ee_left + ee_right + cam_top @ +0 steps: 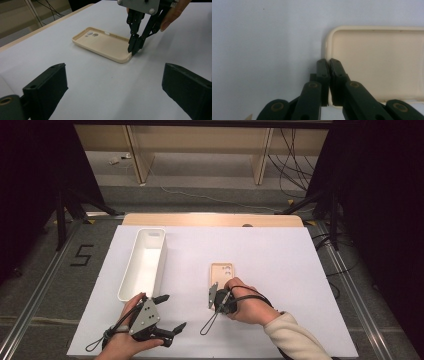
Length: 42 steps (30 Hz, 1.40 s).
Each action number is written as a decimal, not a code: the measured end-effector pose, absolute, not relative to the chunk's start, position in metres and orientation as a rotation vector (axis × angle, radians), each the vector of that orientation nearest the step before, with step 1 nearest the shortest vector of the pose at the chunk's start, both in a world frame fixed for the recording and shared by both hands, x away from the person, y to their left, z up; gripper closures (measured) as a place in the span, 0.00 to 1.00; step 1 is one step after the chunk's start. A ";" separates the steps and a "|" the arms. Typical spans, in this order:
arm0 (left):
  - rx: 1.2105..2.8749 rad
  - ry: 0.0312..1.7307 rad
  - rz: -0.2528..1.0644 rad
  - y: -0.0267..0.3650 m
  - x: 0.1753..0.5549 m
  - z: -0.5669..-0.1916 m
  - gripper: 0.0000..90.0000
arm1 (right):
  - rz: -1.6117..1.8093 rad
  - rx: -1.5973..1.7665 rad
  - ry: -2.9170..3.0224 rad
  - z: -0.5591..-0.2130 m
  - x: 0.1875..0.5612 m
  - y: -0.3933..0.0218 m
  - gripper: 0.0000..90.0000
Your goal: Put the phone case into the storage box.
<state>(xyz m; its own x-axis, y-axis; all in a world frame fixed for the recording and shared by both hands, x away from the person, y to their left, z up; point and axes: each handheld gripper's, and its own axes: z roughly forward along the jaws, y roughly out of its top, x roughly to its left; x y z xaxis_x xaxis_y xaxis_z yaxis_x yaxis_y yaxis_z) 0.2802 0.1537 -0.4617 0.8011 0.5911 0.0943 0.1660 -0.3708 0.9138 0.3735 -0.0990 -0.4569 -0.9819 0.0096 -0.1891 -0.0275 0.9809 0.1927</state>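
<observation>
The right gripper [214,296] pinches the near rim of a cream plastic phone case [220,275] lying flat on the white table sheet [280,270], not yet lifted, while the left gripper [170,312] waits open beside a long white bin [145,262].

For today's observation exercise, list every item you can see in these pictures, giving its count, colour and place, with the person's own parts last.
phone case: one, beige, lying open side up right of the table's middle, its near edge pinched at a corner.
bin: one, white, long and narrow, left of the case.
sheet: one, white, covering the table top.
table: one, light wood, its far edge showing past the sheet.
cables: several, dark, on the floor behind the table at right.
left tool: one, black with grey plate, jaws open, near the bin's near end.
right tool: one, black, jaws shut on the case's wall.
hands: two, the right with a cream sleeve.
</observation>
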 end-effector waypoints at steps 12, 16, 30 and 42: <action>1.928 0.571 0.504 0.154 0.280 -0.462 0.06 | 0.445 0.013 2.924 -0.439 0.374 -0.108 0.98; 1.927 0.571 0.504 0.154 0.280 -0.461 0.07 | 0.502 0.027 2.919 -0.434 0.376 -0.112 0.98; 1.925 0.572 0.508 0.155 0.280 -0.461 0.07 | 0.719 0.038 2.875 -0.425 0.375 -0.123 0.98; 1.902 0.592 0.516 0.156 0.281 -0.459 0.07 | 0.871 0.012 2.832 -0.423 0.368 -0.130 0.98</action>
<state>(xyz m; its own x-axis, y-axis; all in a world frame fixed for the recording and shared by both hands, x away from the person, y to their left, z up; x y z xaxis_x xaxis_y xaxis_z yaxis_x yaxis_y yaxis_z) 0.2812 0.1562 -0.4590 0.7861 0.6121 0.0860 0.1686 -0.3462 0.9229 0.3685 -0.1301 -0.4227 -0.9841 0.0601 -0.1674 -0.0444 0.8285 0.5583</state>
